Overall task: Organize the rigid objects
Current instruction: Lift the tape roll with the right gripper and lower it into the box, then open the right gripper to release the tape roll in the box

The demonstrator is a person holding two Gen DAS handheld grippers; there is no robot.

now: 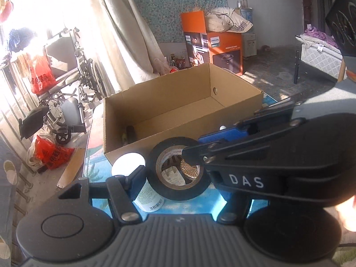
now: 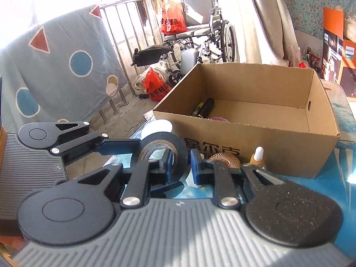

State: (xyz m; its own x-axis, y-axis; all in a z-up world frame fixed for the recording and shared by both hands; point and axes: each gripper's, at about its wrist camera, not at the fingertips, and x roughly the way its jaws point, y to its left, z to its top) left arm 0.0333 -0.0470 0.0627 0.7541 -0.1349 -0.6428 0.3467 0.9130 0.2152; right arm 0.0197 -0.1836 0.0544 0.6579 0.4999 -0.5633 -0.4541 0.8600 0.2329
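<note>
A large open cardboard box (image 2: 255, 133) is seen on the blue patterned worktop (image 2: 347, 160), filling the centre of both views; a dark cylindrical item (image 2: 205, 108) lies inside against its wall at about 9 o'clock in the right wrist view.

The roll of black tape (image 1: 178, 170) is held upright just in front of the box's near wall, at about 6 o'clock from the box in the left wrist view.

The right gripper (image 2: 181, 165) is seen nearly closed, its blue-padded fingers (image 2: 195, 166) pinching the wall of the tape roll, one inside the core and one outside.

The left gripper (image 1: 164, 168) is seen about half open across the roll. One finger (image 1: 138, 182) is pressed to the roll's outer side at 9 o'clock; whether the opposite finger touches it cannot be told, as it is hidden behind the right gripper.

A white cylindrical container (image 1: 146, 187) with a printed label stands just beside the tape at its 8 o'clock.

A gold ridged disc (image 2: 224, 159) is seen against the box front, and a small amber dropper bottle (image 2: 258, 158) with a white bulb stands at its 3 o'clock.
</note>
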